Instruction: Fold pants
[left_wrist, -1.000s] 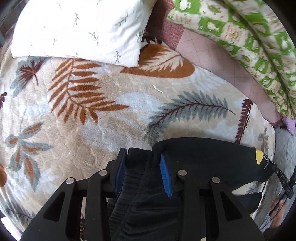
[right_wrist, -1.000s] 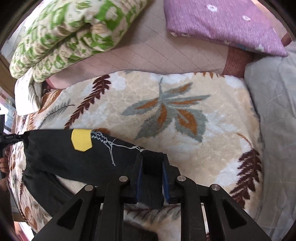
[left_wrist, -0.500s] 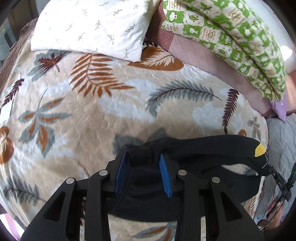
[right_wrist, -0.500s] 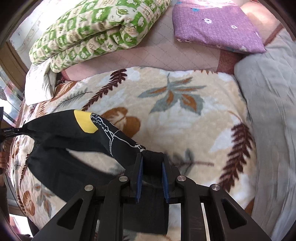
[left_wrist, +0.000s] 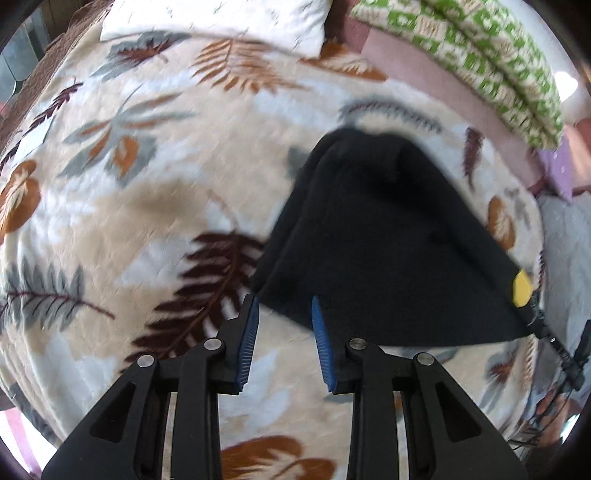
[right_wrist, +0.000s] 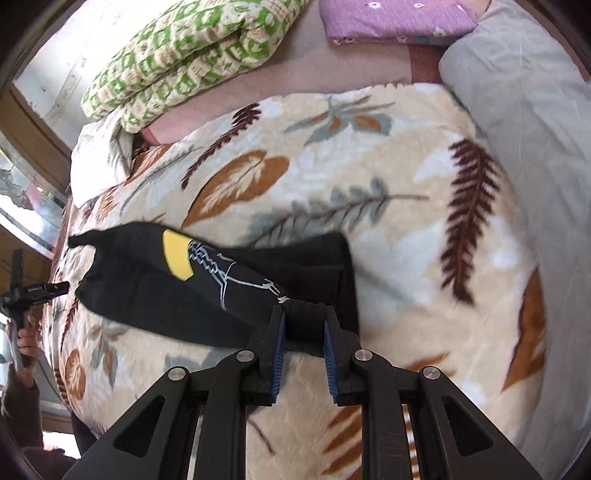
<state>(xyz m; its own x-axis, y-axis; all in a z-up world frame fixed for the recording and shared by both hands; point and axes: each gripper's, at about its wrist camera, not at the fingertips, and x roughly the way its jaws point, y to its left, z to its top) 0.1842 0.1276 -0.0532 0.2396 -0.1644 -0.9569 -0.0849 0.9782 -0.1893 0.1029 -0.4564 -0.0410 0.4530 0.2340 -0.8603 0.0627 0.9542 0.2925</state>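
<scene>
Leaf-print blanket (left_wrist: 155, 206) on the bed, black pants (left_wrist: 388, 243) lying doubled on it. Left gripper (left_wrist: 284, 310) jaws spread, holding nothing; right gripper (right_wrist: 303, 321) pinching a hem. Fold laid, I'd say — next, release and smooth.

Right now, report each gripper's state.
Left gripper: open, holding nothing.
Right gripper: shut on the black pants.

Both wrist cams look down, close over blanket (left_wrist: 147, 206); share pants (left_wrist: 388, 251).
</scene>
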